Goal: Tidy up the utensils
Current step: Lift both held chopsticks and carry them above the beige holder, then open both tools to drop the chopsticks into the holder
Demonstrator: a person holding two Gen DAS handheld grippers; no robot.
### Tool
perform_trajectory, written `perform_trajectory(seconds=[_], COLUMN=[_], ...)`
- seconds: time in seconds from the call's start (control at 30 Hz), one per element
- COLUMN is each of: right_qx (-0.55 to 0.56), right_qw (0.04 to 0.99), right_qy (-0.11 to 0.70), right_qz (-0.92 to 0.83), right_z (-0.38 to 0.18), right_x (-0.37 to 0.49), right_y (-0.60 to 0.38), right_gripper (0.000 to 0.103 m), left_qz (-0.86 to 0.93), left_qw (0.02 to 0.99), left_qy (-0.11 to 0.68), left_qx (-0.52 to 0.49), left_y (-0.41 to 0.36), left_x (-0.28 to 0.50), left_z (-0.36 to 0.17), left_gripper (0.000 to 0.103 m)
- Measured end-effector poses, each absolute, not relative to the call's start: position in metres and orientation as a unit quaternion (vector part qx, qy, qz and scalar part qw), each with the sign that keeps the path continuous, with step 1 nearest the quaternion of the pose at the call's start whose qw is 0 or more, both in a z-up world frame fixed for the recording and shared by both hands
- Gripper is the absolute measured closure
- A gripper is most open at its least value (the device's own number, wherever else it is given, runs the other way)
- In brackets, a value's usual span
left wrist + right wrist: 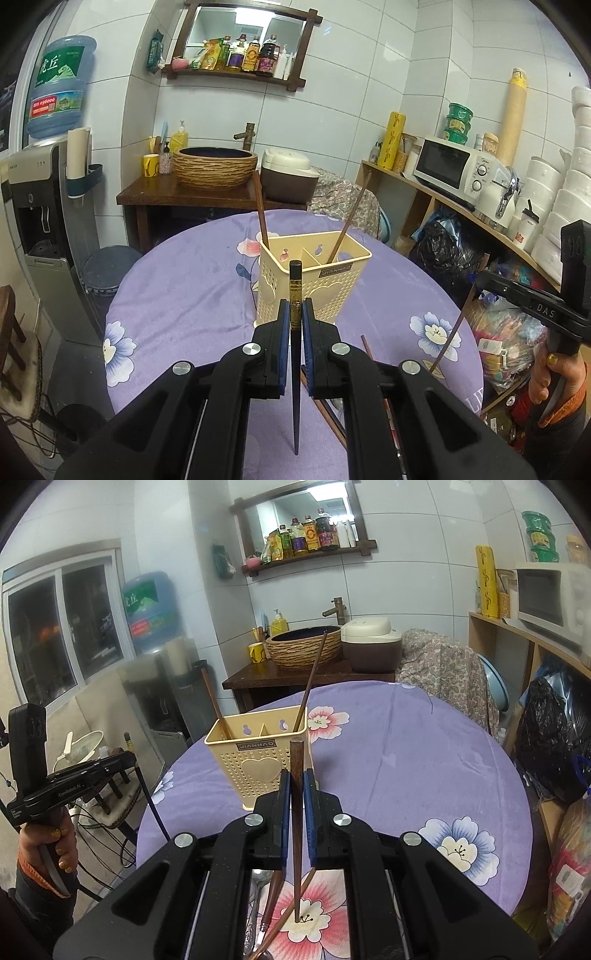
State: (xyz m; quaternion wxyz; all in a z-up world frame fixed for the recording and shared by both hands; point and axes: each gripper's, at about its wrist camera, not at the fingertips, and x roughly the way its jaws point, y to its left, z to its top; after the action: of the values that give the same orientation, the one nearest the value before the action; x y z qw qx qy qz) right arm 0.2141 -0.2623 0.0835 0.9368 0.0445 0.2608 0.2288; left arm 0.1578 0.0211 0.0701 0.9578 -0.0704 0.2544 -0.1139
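A cream perforated utensil holder (314,273) (258,760) stands on the purple flowered tablecloth, with two brown chopsticks (260,210) (312,679) leaning in it. My left gripper (295,314) is shut on a black chopstick (295,369) with a gold band, held upright just in front of the holder. My right gripper (296,786) is shut on a brown wooden chopstick (297,830), upright, its tip near the cloth. Loose on the cloth under the right gripper lie a metal spoon (258,882), a brown-handled utensil (271,897) and another brown chopstick (291,912).
The round table (424,757) fills the middle. Behind it are a wooden stand with a woven basin (216,166) and a rice cooker (288,173). A shelf with a microwave (454,170) is on the right, a water dispenser (40,206) on the left.
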Motion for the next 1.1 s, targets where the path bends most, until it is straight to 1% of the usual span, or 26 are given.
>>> perform_trajectory(seconds=[0.23,0.37,0.63,0.77,0.87,0.97,1.1], right_qx=[0.039,0.039,0.048,0.049,0.055,0.053,0.049], right_qw=[0.937,0.938,0.953,0.964,0.967,0.971,0.971], right_qy=[0.258,0.246,0.173,0.138,0.126,0.118,0.140], right_qz=[0.231,0.241,0.243,0.221,0.212,0.199,0.186], right_z=[0.089,0.110,0.208,0.245,0.255,0.251,0.214], right_x=[0.217,0.223,0.259,0.283,0.295,0.308,0.328], right_y=[-0.260,-0.260,-0.243,-0.226,-0.216,-0.206,-0.190], right_gripper=[0.095,0.095,0.095,0.095,0.095,0.095,0.095], left_qz=[-0.115,-0.119,-0.115,-0.087,-0.070,-0.069,-0.060], left_qw=[0.960,0.964,0.982,0.990,0.991,0.990,0.989], left_qy=[0.246,0.233,0.145,0.113,0.107,0.113,0.133], left_qx=[-0.066,-0.058,-0.021,-0.022,-0.034,-0.041,-0.037], left_y=[0.023,0.022,0.003,-0.002,-0.004,-0.008,-0.016], left_x=[0.157,0.159,0.176,0.201,0.221,0.236,0.250], left_z=[0.079,0.098,0.194,0.224,0.228,0.220,0.192], left_gripper=[0.095,0.095,0.095,0.095,0.095,0.095,0.095])
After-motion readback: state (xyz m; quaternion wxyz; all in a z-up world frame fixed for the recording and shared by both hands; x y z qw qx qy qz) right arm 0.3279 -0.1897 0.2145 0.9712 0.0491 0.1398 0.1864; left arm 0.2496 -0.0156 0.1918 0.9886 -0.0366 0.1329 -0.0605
